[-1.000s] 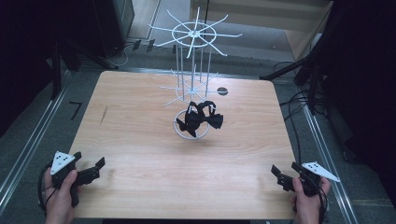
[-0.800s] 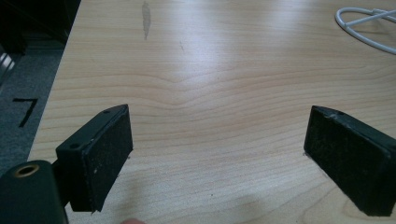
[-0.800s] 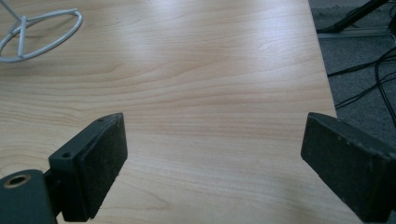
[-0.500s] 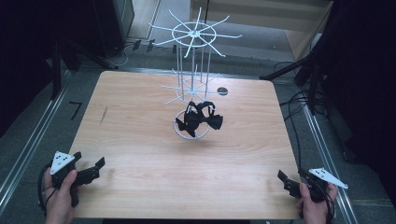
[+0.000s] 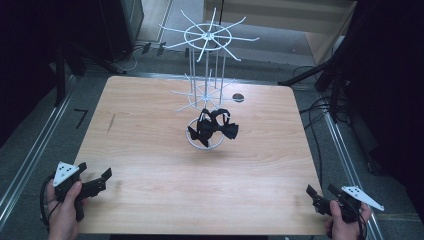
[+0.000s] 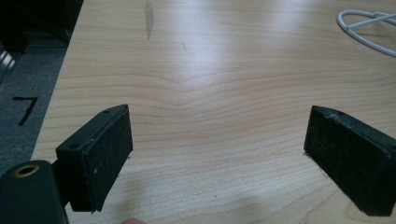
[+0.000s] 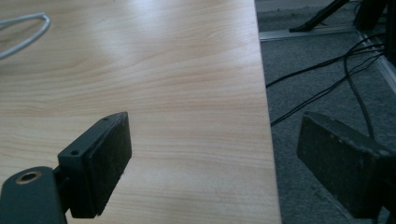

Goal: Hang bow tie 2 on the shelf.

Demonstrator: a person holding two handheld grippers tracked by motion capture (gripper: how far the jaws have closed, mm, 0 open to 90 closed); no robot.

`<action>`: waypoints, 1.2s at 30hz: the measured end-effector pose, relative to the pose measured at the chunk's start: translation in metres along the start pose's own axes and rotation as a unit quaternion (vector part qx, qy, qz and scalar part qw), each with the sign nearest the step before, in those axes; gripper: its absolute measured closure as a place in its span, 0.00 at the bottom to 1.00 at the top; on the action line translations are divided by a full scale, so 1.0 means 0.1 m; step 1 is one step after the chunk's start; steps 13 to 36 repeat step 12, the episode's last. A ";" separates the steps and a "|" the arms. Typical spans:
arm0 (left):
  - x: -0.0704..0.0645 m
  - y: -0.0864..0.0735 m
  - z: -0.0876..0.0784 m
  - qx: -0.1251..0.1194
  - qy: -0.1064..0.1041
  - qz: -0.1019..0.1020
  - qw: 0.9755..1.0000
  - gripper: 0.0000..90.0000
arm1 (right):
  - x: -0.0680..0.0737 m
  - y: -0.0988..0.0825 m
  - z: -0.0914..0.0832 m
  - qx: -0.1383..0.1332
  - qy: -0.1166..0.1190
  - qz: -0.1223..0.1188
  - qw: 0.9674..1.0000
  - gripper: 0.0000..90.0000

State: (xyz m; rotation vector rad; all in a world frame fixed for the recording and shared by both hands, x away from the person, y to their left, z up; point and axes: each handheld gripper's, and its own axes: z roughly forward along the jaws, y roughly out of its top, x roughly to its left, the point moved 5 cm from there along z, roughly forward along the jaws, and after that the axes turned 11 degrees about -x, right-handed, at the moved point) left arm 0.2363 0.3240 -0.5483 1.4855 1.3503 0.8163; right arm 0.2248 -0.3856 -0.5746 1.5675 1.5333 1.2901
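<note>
Black bow ties [image 5: 214, 127] hang bunched on the lower tier of the white wire rack [image 5: 206, 95], which stands on the table [image 5: 150, 150] just past centre, toward twelve o'clock. The left gripper [image 5: 95, 181] sits at the seven o'clock corner and the right gripper [image 5: 320, 196] at the five o'clock corner, each with jaws spread wide and holding nothing, both well apart from the rack. Judged risk: a tug on one tie may snag its neighbours or tip the light rack.
</note>
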 end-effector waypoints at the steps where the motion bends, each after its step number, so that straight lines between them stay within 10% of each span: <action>1: 0.00 0.00 0.00 0.000 0.000 0.001 1.000 0.09 | 0.00 -0.01 0.00 0.001 -0.002 -0.001 1.000 0.12; 36: -0.01 0.00 0.01 0.002 0.001 0.001 1.000 0.09 | -0.05 -0.04 0.03 0.002 -0.012 0.008 1.000 0.13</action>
